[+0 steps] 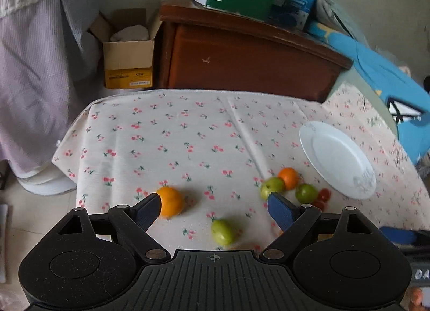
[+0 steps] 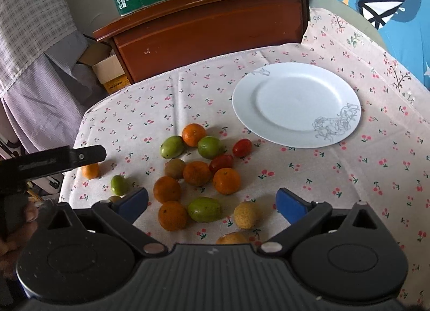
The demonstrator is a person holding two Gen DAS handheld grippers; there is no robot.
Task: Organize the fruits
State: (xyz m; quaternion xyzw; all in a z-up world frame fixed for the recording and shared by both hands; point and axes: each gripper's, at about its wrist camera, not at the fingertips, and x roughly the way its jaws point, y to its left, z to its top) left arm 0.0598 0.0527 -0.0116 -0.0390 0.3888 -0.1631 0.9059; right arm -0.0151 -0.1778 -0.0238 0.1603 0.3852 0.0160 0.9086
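You have a glossy white ceramic-looking plate [image 2: 295, 104] on a matt printed cloth [image 2: 349, 176], beside a varnished wooden cabinet [image 2: 209, 28] and cardboard box [image 1: 129, 55].

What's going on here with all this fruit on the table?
A person is sorting fruit with a hand-held tool in each hand. The left tool is open over a green fruit near an orange. The right tool is open above the main pile, near another green fruit. Neither holds anything, and the white plate has no fruit on it yet.
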